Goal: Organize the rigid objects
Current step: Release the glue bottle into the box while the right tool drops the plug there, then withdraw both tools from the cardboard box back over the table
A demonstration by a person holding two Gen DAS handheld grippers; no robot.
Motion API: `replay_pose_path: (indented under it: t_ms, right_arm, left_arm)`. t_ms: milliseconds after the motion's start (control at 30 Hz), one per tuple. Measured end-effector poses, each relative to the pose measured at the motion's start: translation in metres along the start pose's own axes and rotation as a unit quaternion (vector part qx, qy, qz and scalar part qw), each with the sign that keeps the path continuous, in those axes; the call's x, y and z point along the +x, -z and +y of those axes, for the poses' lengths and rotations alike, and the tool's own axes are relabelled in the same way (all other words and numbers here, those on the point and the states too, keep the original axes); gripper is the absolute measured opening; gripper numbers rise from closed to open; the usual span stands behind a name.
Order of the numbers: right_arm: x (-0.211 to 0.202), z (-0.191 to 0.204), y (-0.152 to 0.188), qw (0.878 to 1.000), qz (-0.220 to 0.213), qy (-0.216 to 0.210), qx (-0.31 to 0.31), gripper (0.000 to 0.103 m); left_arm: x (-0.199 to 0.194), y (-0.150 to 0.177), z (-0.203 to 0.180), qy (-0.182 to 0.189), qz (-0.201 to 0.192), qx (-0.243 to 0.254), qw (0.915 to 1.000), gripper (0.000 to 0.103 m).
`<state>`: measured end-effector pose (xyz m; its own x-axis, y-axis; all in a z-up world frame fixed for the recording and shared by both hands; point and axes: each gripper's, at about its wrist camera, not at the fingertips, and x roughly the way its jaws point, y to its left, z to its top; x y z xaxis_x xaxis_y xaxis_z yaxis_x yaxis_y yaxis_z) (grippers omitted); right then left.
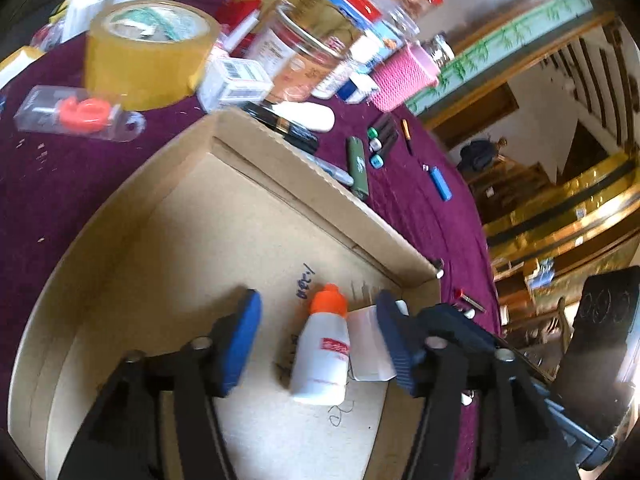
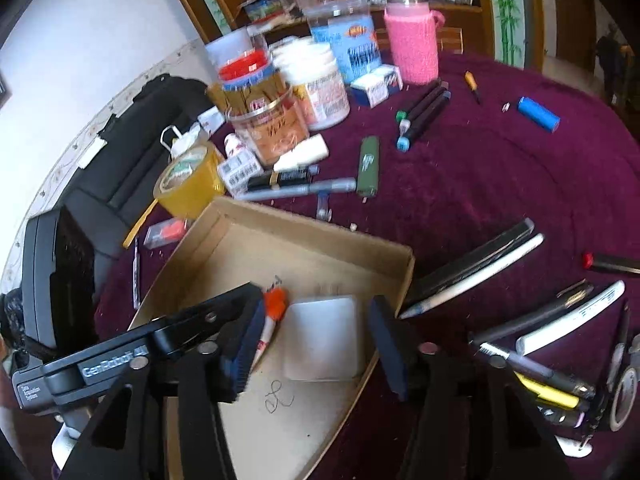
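The white bottle (image 1: 320,356) with the orange cap is lying on its side on the floor of the shallow cardboard tray (image 1: 132,216), touching a flat white pad (image 2: 322,338) beside it. Both appear deliberately grouped in one corner, leaving most of the tray free for further items.

The left tongs (image 1: 318,338) are hanging released over the bottle, jaws wide apart on either side, gripping nothing. The right tongs (image 2: 316,350) are likewise released, straddling the pad without touching it.

Outside the tray, the bench is carrying a purple cloth (image 2: 480,184) and a good deal of unsorted stock: a roll of yellow tape (image 1: 148,52), a green lighter (image 2: 368,166), a blue cylinder (image 2: 538,114), markers (image 2: 424,114), several pens (image 2: 472,276), and jars and a pink-sleeved bottle (image 2: 412,46) standing at the far edge. Most of the sorting is judged outstanding.

Beyond the bench, a white wall and wooden, gold-trimmed furnishings are showing.
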<state>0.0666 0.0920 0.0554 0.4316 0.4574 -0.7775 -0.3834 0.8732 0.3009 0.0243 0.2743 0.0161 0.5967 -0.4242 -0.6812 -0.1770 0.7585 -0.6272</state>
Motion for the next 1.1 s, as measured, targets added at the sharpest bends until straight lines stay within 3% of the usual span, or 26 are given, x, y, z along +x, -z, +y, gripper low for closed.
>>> replay_pose_path:
  t_ms: [67, 333, 467, 567, 667, 733, 767, 833, 933, 1100]
  right_arm:
    - [-0.007, 0.002, 0.0, 1.0, -0.016, 0.007, -0.007, 0.072]
    - [-0.05, -0.001, 0.026, 0.999, -0.054, 0.002, -0.007, 0.072]
    - [-0.084, -0.008, 0.05, 0.996, -0.082, 0.018, -0.014, 0.072]
    - [-0.109, -0.018, 0.067, 0.992, -0.118, 0.036, -0.014, 0.076]
    - [-0.134, -0.029, 0.08, 0.985, -0.159, 0.062, -0.018, 0.077]
    - [-0.145, -0.032, 0.085, 0.98, -0.181, 0.081, -0.025, 0.083]
    - [-0.153, -0.034, 0.091, 0.975, -0.198, 0.095, -0.031, 0.086]
    - [-0.165, -0.036, 0.101, 0.966, -0.227, 0.115, -0.037, 0.093]
    - [-0.18, -0.039, 0.118, 0.952, -0.266, 0.144, -0.044, 0.097]
    - [-0.188, -0.047, 0.142, 0.942, -0.281, 0.177, -0.055, 0.102]
  left_arm:
    - [-0.005, 0.004, 0.004, 0.004, -0.011, -0.009, 0.9999, 0.071]
    - [-0.024, 0.022, 0.008, -0.037, -0.047, -0.001, 0.9982, 0.071]
    - [-0.033, 0.022, 0.011, -0.033, -0.061, -0.004, 0.9976, 0.071]
    - [-0.047, 0.024, -0.003, -0.044, -0.088, 0.017, 0.995, 0.071]
    - [-0.068, 0.041, -0.034, -0.091, -0.115, 0.076, 0.9862, 0.071]
    - [-0.084, 0.058, -0.058, -0.156, -0.151, 0.126, 0.968, 0.076]
    - [-0.092, 0.067, -0.067, -0.188, -0.17, 0.145, 0.9565, 0.083]
    - [-0.112, 0.091, -0.084, -0.248, -0.215, 0.166, 0.9297, 0.085]
    - [-0.13, 0.117, -0.098, -0.286, -0.259, 0.175, 0.9059, 0.089]
    - [-0.138, 0.136, -0.118, -0.322, -0.285, 0.203, 0.8799, 0.09]
